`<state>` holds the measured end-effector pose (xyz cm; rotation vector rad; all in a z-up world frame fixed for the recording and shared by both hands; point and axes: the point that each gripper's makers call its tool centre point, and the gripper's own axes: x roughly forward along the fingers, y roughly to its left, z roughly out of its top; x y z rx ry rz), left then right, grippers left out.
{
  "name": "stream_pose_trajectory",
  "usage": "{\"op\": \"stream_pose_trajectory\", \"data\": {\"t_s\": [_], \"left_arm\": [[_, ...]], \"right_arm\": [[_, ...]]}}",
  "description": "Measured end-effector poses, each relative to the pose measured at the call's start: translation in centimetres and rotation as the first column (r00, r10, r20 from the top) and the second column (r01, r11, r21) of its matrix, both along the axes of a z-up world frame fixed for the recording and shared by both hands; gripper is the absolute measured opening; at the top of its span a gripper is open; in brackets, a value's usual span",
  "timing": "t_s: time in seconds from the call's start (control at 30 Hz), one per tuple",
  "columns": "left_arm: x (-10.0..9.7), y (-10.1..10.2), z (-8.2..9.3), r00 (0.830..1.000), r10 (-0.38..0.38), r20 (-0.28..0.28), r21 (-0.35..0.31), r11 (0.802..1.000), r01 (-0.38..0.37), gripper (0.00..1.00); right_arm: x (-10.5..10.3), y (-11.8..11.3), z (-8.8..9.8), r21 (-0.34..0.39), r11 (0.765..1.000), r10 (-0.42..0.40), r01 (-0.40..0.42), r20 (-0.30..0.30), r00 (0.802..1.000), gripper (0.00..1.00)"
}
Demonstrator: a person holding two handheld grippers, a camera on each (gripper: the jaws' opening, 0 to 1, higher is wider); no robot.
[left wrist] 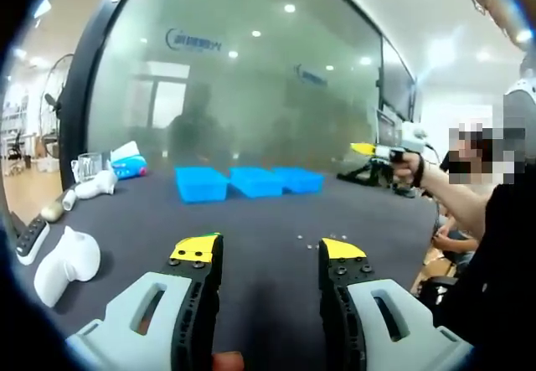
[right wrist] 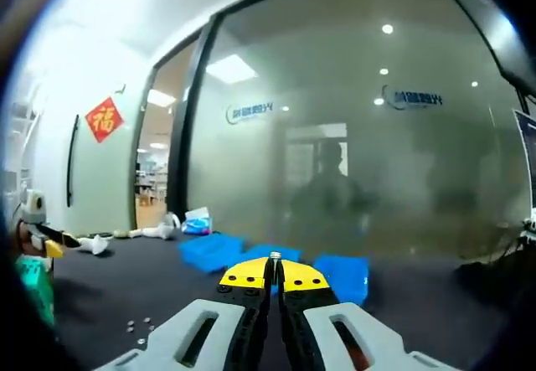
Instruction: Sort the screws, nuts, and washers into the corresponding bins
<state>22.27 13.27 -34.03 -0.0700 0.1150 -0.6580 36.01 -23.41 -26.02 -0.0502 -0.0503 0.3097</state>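
Blue bins are waiting across the desk while the right gripper, raised, is pinching a small fastener for sorting and the left gripper is hanging spread.

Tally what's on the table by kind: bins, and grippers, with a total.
Blue bins: 3
Grippers: 2, the left gripper open, the right gripper shut on a small part
Loose small parts: too small to count
Total counted: 5
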Motion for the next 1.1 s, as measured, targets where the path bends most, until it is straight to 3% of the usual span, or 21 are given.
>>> {"op": "stream_pose_trajectory", "data": {"t_s": [0.17,0.47,0.8,1.1], "left_arm": [[0.1,0.1,-0.1,1.000,0.002,-0.001,0.000,1.000,-0.002,0.45],[0.2,0.1,0.0,1.000,0.005,-0.001,-0.002,1.000,-0.005,0.45],[0.3,0.3,-0.1,1.000,0.008,-0.004,-0.005,1.000,-0.008,0.45],[0.3,0.5,-0.4,1.000,0.012,-0.009,-0.005,1.000,-0.012,0.45]], "right_arm": [[4.3,-0.9,-0.1,0.006,1.000,-0.031,0.031,-0.030,0.999,0.01],[11.2,-2.3,-2.1,-0.023,0.996,-0.093,0.091,-0.130,0.987,0.01],[14.6,-3.4,-4.5,-0.055,0.988,-0.150,0.142,-0.203,0.968,0.01],[15.9,-3.9,-6.4,-0.056,0.983,-0.181,0.172,-0.247,0.952,0.02]]}}
